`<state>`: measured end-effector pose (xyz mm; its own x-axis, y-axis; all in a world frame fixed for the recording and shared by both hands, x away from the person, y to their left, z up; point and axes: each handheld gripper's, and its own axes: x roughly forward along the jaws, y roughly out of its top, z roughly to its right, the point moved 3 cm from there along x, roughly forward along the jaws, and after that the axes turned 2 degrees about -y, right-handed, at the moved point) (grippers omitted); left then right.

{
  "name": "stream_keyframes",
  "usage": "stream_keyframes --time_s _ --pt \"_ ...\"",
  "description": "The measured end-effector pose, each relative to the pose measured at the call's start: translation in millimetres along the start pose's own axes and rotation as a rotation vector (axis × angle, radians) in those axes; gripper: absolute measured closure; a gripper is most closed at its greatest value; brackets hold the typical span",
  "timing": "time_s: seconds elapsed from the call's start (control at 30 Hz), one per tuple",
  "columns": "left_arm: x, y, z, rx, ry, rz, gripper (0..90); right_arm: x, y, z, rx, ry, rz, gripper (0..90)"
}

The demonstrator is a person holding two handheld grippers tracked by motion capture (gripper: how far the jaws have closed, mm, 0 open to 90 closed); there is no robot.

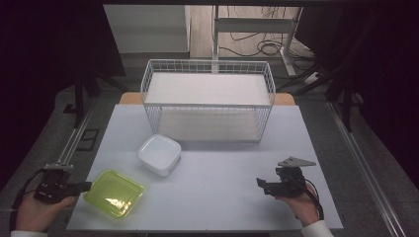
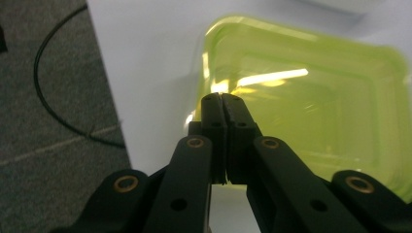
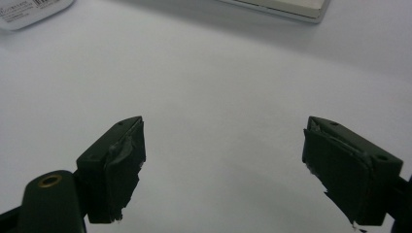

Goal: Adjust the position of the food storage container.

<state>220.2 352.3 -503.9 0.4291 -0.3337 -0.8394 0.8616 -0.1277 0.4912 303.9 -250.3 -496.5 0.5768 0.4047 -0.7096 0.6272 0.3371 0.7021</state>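
A translucent green dish (image 1: 114, 193) lies at the table's front left. My left gripper (image 1: 89, 186) comes in from the left, and its jaws are closed together on the dish's near left rim. In the left gripper view the green dish (image 2: 311, 97) spreads out behind the left gripper (image 2: 222, 98), whose black fingertips (image 2: 212, 109) sit right at the rim. A white square dish (image 1: 159, 154) rests upside down in the middle of the table. My right gripper (image 1: 260, 183) is held low at the front right, open and empty, and the right gripper (image 3: 223, 165) has bare table between its jaws.
A white wire rack (image 1: 207, 98) with two shelves stands at the back of the white table (image 1: 222, 197). The left gripper's body hangs past the table's left edge, over grey floor and a metal rail (image 1: 74, 143). Cables lie on the floor behind the rack.
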Motion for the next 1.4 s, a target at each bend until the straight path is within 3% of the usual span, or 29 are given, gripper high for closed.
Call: stream_keyframes --time_s 0.1,0.17,0.23,0.33,0.43,0.6,0.77,0.83,0.93,1.03,1.23,1.4 --pt "7.1 -3.7 -4.4 -0.024 -0.038 -0.01 90.0 0.9 -0.4 0.3 0.004 -0.001 -0.006 15.7" --pt "9.3 -3.1 -3.4 -0.014 -0.033 -0.019 90.0 0.9 -0.1 0.1 0.021 0.008 -0.01 15.7" --pt "6.2 -1.2 -3.5 -0.012 -0.027 -0.004 90.0 0.4 0.4 -0.1 0.028 0.01 -0.007 15.7" --pt "-2.9 2.5 -3.4 -0.028 -0.082 0.044 90.0 1.7 -0.4 0.7 0.025 0.006 -0.012 15.7" --pt "-6.5 3.9 -8.2 -0.021 -0.038 0.034 90.0 3.2 -1.0 1.8 0.027 0.002 -0.018 15.7" --pt "1.1 -0.5 -27.6 -0.046 0.035 0.002 90.0 3.0 -1.4 2.2 0.024 -0.002 -0.02 15.7" --pt "13.6 -7.0 -35.8 -0.055 0.029 -0.026 90.0 3.5 -1.5 2.2 0.022 -0.005 -0.022 15.7" --pt "18.4 -9.5 -32.9 -0.043 0.002 -0.035 90.0 4.0 -1.9 2.4 0.019 -0.008 -0.025 15.7" --pt "19.9 -10.5 -31.0 -0.04 0.001 -0.04 90.0 4.4 -2.1 2.8 0.02 -0.01 -0.028 15.7" --pt "20.2 -12.5 -27.7 -0.058 -0.017 -0.037 90.0 5.1 -2.5 2.7 0.02 -0.011 -0.033 15.7" --pt "23.7 -18.4 -10.9 -0.067 -0.053 -0.041 90.0 5.6 -3.0 2.2 0.021 -0.014 -0.04 15.8" --pt "26.7 -19.7 1.2 -0.062 -0.059 -0.052 90.0 5.6 -2.8 1.8 0.023 -0.014 -0.04 15.8"
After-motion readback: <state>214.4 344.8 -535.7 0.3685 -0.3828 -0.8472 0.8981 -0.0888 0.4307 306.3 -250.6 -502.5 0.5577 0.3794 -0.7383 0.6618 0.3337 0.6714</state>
